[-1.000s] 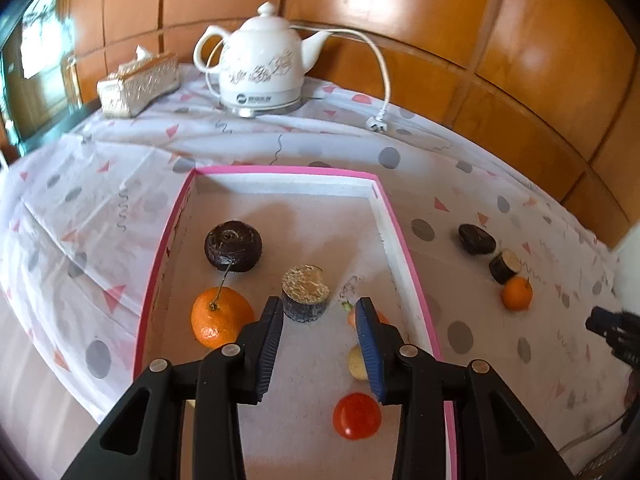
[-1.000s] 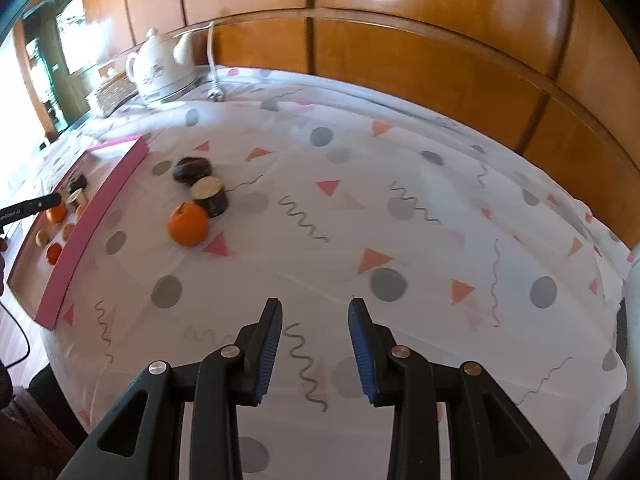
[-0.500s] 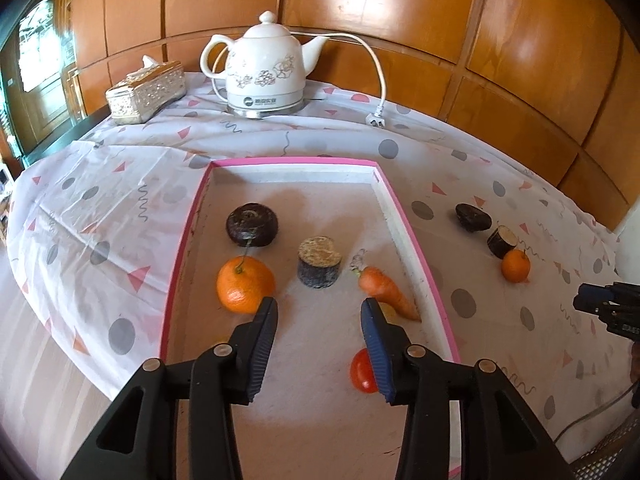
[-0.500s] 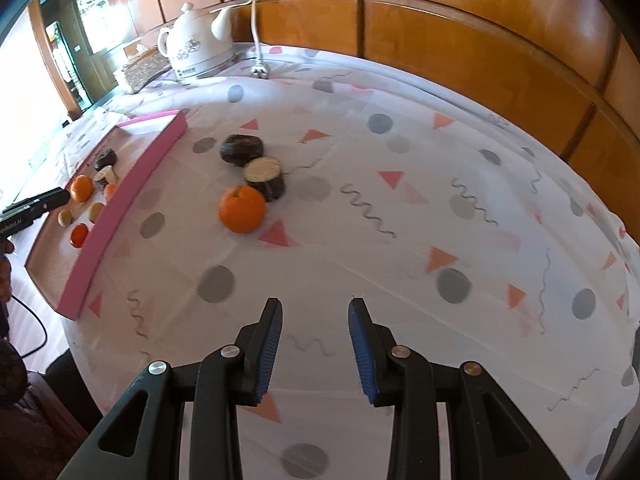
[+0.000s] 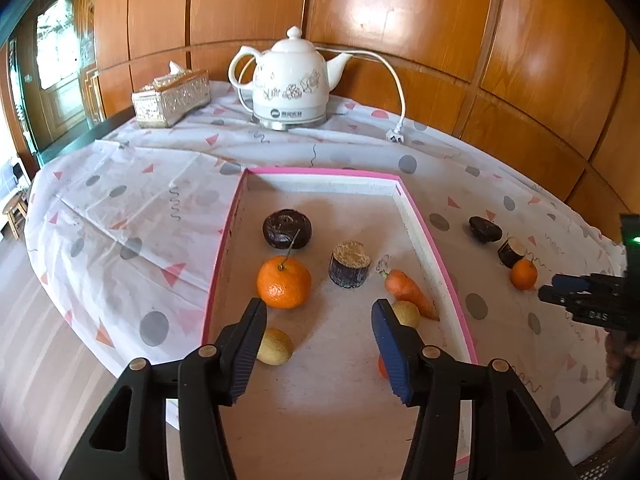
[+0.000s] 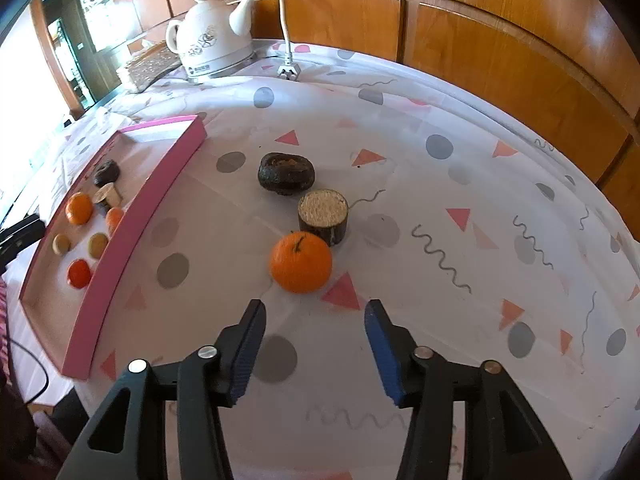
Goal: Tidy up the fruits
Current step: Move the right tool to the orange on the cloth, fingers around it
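A pink-rimmed tray holds an orange, a dark round fruit, a dark stub, a carrot, two yellowish fruits and a part-hidden red one. My left gripper hovers over the tray's near half, jaws opening, nothing between them. On the cloth lie a second orange, a stub and a dark fruit. My right gripper sits just short of that orange, jaws opening and empty; it also shows in the left wrist view as the right gripper.
A white electric kettle with its cord and plug stands at the back, a tissue box to its left. Wood panelling closes the far side. The patterned cloth drops off the table edge at the left.
Both grippers' jaws have spread wider. The left gripper has drawn back over the tray, bringing more fruit into view. The right gripper has closed in on the orange on the cloth.
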### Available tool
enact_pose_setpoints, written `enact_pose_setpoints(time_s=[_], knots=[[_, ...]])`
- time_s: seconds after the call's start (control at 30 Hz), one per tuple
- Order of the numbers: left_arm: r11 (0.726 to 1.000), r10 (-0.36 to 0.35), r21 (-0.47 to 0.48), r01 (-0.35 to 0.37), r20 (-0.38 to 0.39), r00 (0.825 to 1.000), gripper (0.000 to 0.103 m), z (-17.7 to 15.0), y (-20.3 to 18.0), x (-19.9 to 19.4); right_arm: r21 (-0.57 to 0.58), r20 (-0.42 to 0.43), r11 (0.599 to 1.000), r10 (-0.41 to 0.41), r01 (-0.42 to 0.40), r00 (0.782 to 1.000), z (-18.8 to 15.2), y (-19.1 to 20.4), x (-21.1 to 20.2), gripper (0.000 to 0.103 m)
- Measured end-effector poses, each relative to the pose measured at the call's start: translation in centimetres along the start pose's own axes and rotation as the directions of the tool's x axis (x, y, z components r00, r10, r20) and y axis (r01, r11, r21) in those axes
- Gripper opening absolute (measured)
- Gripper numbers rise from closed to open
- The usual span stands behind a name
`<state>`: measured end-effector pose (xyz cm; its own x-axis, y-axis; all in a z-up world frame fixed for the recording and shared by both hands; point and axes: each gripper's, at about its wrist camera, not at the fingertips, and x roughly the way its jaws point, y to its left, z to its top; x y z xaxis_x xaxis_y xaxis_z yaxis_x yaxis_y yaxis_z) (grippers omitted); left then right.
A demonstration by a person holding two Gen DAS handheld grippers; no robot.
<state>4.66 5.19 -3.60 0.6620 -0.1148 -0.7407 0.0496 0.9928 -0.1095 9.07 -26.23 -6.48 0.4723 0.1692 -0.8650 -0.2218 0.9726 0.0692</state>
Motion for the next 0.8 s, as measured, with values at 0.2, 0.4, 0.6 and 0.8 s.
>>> enact_pose_setpoints(time_s=[0.2,0.4,0.6,0.8], knots=[[1.0,-0.003,-0.007,0.003,0.002,1.0,0.061,-0.2,0.1,-0.1,0.006,-0.006,0.999,-0.035,0.035,0.999,1.0,0.5,1.4,0.054],[1.0,-0.002,-0.011,0.002,0.001,1.0,0.065,-0.4,0.1,-0.2,0.004,-0.024,0.999,-0.054,0.055,0.998,1.6,0.9,2.5,0.054],[1.0,-0.003,-0.012,0.003,-0.001,1.0,0.065,-0.5,0.2,-0.2,0.015,-0.037,0.999,-0.047,0.047,0.998,1.7,1.2,3.4,0.054],[1.0,-0.002,-0.016,0.002,-0.003,1.0,0.065,-0.6,0.3,-0.2,0.037,-0.036,0.998,-0.045,0.046,0.998,1.6,1.2,3.6,0.038]])
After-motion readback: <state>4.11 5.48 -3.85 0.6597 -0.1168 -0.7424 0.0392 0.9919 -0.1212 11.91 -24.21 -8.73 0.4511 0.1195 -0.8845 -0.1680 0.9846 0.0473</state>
